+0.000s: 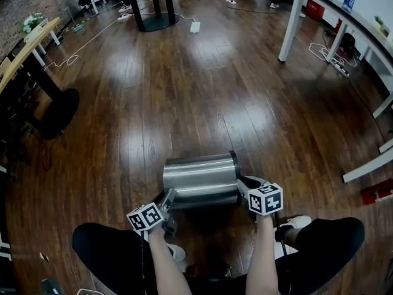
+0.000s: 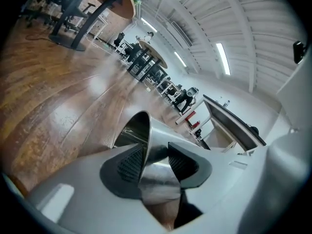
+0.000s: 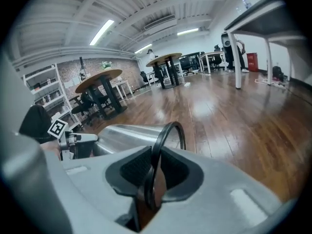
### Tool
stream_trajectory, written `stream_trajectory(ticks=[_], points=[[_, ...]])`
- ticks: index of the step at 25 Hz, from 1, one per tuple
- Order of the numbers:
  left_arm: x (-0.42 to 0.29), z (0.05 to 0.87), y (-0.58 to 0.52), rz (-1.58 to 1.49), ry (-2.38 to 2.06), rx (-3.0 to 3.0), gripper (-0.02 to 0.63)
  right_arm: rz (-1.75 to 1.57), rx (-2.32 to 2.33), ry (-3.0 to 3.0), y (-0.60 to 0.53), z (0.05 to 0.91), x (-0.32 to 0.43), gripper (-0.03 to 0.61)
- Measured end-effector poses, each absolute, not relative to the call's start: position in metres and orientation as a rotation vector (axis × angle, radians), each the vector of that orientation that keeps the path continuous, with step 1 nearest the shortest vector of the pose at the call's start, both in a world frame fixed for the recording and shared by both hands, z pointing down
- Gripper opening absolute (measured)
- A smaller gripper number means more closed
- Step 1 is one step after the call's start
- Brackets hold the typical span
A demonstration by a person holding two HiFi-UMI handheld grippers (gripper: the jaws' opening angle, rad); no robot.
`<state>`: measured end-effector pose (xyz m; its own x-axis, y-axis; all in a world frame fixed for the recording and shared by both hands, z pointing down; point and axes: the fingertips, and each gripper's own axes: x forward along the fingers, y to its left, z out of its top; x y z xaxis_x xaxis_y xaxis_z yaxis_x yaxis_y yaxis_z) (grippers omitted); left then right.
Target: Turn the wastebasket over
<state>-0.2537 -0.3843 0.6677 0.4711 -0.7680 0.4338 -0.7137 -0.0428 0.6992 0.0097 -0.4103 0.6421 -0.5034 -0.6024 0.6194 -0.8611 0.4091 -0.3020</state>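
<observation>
A shiny steel wastebasket (image 1: 199,180) lies on its side on the wooden floor, just in front of the person's knees. Its open mouth faces left and its black base ring (image 1: 236,171) faces right. My left gripper (image 1: 169,200) is shut on the thin metal wall at the mouth, one pad inside and one outside, as the left gripper view shows on the wastebasket (image 2: 158,133) between the left gripper's (image 2: 153,162) pads. My right gripper (image 1: 244,187) is shut on the base ring (image 3: 168,130), which stands upright between the right gripper's (image 3: 152,172) pads beside the steel body (image 3: 122,133).
The person's knees and shoes (image 1: 295,223) flank the basket. A round table base (image 1: 58,112) stands at the left, white desk legs (image 1: 288,29) at the right, and a power strip (image 1: 195,26) with cables lies far ahead. A red object (image 1: 377,192) lies at the right edge.
</observation>
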Motion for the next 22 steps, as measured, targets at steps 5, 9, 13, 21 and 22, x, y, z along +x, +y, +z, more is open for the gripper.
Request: stream_trajectory(ticks=[5, 9, 13, 21, 22], points=[[-0.246, 0.649, -0.389, 0.021, -1.269, 1.889, 0.149, 0.836, 1.362, -2.220, -0.417, 0.642, 0.022, 0.049], [-0.220, 0.611, -0.399, 0.124, -1.228, 2.041, 0.124, 0.933, 1.418, -2.190, -0.416, 0.644, 0.046, 0.049], [-0.206, 0.565, -0.414, 0.215, -1.254, 2.177, 0.109, 1.049, 1.456, -2.194, -0.409, 0.655, 0.048, 0.049], [-0.141, 0.535, -0.417, 0.948, -1.198, 2.516, 0.087, 1.452, 1.294, -2.116, -0.377, 0.755, -0.019, -0.008], [-0.127, 0.540, -0.414, 1.025, -1.161, 2.551, 0.081, 1.537, 1.298, -2.111, -0.374, 0.765, -0.028, -0.009]])
